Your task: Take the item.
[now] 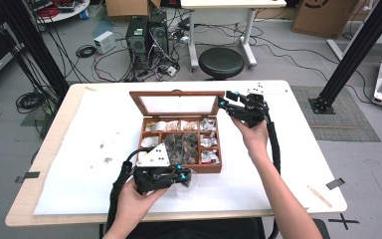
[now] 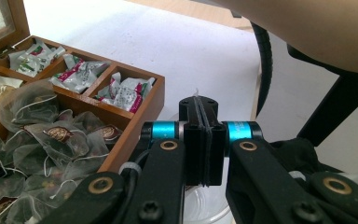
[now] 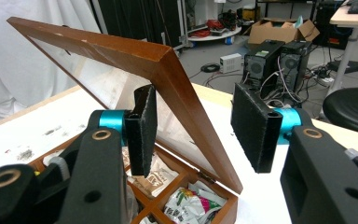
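Note:
A wooden tea box (image 1: pixel 218 168) stands mid-table, its glass lid (image 1: pixel 179 103) raised. Mesh tea bags (image 2: pixel 51 135) fill the middle compartments and foil packets (image 2: pixel 126 91) the side ones. My left gripper (image 1: pixel 185 174) is at the box's front right corner, over a clear glass (image 1: pixel 189 186). In the left gripper view the left gripper (image 2: pixel 199 105) is shut, a thin white thread (image 2: pixel 196 92) pokes out above its jaws, and the glass (image 2: pixel 200 210) sits below. My right gripper (image 1: pixel 224 101) is open at the lid's right edge. The lid frame (image 3: pixel 186 102) stands between the right gripper's (image 3: pixel 196 126) pads.
The box rests on a white mat (image 1: pixel 94 149) that covers most of the table. Beyond the far edge are a black stool (image 1: pixel 221 62) and computer towers (image 1: pixel 146 35) among floor cables. A black frame post (image 1: pixel 350 55) rises at the right.

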A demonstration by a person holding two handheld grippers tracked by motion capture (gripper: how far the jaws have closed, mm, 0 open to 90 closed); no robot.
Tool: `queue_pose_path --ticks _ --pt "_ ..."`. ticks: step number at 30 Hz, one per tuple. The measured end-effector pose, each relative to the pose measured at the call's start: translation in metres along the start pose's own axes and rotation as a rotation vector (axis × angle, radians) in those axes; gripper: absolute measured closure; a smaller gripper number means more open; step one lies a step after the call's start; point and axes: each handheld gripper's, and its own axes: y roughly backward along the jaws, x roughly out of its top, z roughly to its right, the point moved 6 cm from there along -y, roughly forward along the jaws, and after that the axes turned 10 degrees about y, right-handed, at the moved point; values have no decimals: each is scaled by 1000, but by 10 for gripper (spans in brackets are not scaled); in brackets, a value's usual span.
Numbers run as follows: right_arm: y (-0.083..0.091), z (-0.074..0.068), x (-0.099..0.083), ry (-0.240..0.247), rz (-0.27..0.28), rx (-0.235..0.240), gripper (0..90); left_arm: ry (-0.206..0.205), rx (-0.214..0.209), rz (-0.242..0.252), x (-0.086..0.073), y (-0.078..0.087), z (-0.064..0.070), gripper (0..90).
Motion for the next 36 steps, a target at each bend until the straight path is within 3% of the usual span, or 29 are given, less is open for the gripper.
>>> queue_pose_path --ticks 17,29,31,36 --pt "0 0 0 0 0 0 520 -9 7 -18 -6 -4 2 870" --pt "0 0 0 2 0 1 519 20 74 24 -2 -1 -7 575" --pt "0 0 0 2 0 1 519 34 80 36 0 1 -12 501" --pt "0 0 0 3 1 0 519 86 75 75 3 9 -30 427"
